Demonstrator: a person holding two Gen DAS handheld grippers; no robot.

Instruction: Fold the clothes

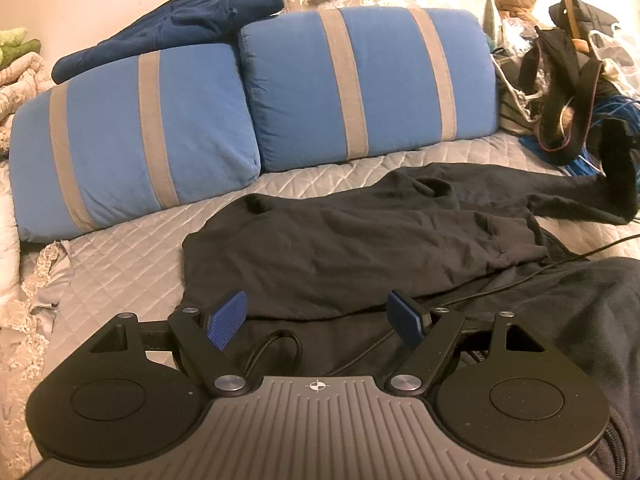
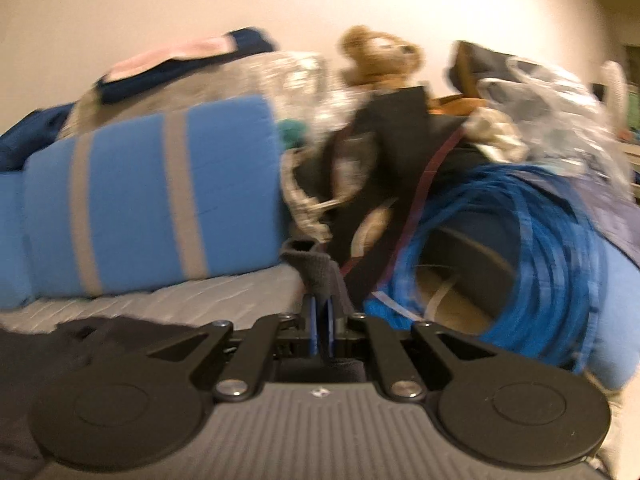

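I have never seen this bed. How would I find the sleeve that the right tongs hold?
Start at the two blue striped pillows along the back of the bed. Before them lies a black sweater, and one sleeve stretches toward the coil of blue cable. Its ribbed cuff is the only part lifted, pinched in the right tongs.

**Two matching grippers, black and grey**

The left gripper point(image 1: 316, 320) has a ribbed grey body with a small crosshair mark, two round black discs, black link arms with silver screws, and blue textured pads point(image 1: 224, 322). The right gripper point(image 2: 320, 330) has the same build.
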